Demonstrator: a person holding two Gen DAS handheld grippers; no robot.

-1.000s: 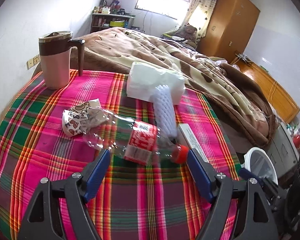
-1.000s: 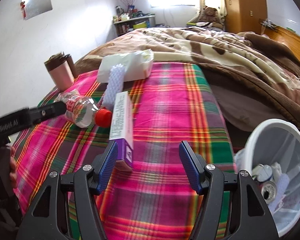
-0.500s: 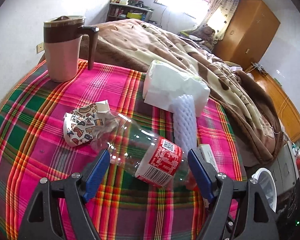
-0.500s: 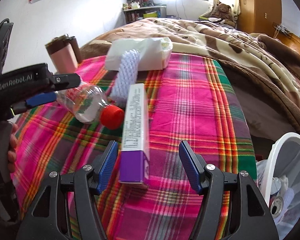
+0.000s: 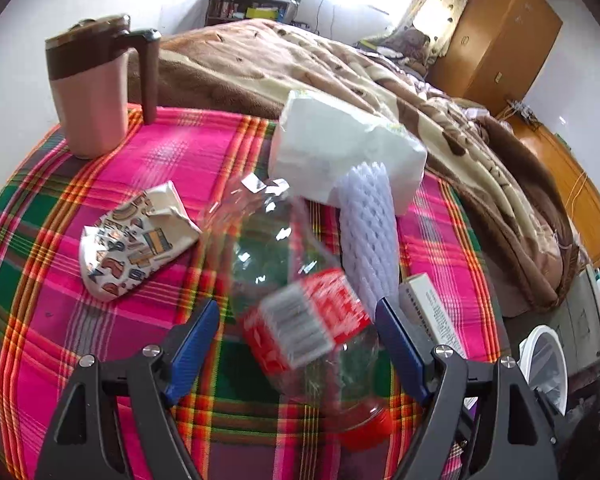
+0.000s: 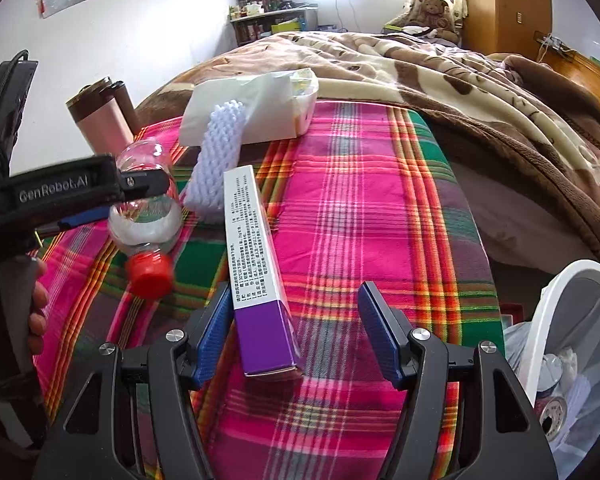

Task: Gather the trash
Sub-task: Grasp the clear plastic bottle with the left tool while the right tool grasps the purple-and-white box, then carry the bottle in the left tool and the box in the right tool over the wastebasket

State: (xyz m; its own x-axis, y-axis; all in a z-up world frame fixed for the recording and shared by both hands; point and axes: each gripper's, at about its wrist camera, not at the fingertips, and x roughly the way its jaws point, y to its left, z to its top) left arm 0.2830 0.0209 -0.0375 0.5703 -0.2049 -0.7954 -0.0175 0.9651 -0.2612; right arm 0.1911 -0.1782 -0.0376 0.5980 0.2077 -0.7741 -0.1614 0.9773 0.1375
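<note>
Both grippers straddling trash on the plaid cloth

The left gripper point(image 5: 296, 336) stands open around the blurred bottle point(image 5: 300, 312), contact unclear; the right gripper point(image 6: 292, 328) is open, its left pad beside the box point(image 6: 256, 264). The bin point(image 6: 560, 292) is cut off.

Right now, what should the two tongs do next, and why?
Probably squeeze shut. The left tongs already straddle the plastic bottle, and the right tongs straddle the purple box; both stand open, so neither piece of trash is gripped yet.
</note>
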